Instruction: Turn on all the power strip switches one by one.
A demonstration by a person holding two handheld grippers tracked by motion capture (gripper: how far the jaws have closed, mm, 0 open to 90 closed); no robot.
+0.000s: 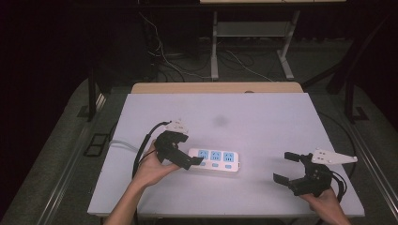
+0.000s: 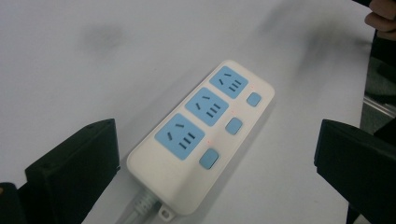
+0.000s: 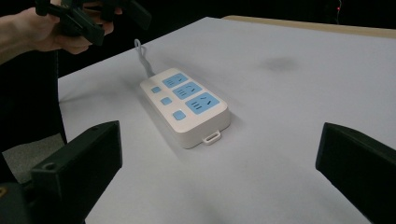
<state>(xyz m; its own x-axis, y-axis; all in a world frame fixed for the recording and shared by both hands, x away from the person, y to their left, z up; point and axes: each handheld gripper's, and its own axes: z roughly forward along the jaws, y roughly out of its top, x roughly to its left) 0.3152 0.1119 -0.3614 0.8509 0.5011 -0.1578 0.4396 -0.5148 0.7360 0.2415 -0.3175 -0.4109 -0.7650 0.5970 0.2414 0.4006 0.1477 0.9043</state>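
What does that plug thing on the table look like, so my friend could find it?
Look at the pale grey table. Near its front left lies a white oblong plastic power strip with a white cable. It alone has three blue sockets in a row, each beside a small blue button.

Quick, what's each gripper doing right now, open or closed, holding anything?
Left gripper: open, holding nothing, by the cord end of the power strip.
Right gripper: open, holding nothing, apart from the strip.

thing: white plastic power strip (image 1: 215, 160) with three blue sockets and three blue buttons | pose: lying flat, sockets up | place: near the front middle of the white table (image 1: 263, 117)
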